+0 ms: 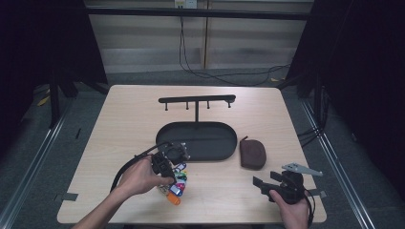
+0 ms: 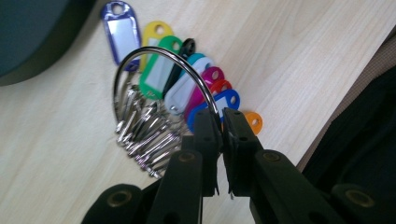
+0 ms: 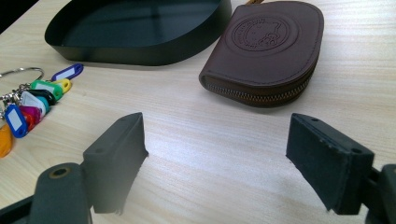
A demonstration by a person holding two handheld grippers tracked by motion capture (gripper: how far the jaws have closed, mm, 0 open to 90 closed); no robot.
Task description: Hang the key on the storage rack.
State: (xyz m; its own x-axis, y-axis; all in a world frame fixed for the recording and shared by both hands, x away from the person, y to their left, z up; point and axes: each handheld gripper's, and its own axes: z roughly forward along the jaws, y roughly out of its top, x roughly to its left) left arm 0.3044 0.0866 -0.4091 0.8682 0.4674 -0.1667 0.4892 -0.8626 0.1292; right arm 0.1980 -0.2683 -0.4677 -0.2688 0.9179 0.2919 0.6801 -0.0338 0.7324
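Left gripper point(image 2: 220, 122) is pinching the key ring point(image 2: 140, 60), keys and coloured tags point(image 2: 187, 84) lying on the table point(image 1: 124, 114) near the black tray point(image 1: 210, 140). Right gripper point(image 3: 215, 154) is hovering wide open near the brown pouch point(image 3: 268, 46).

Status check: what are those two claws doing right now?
Left gripper shut on key ring. Right gripper open, empty, facing pouch. Nothing in the way.

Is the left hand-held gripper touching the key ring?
Touching. In the left gripper view, the left hand-held gripper has its jaws pinched shut on the key ring wire.
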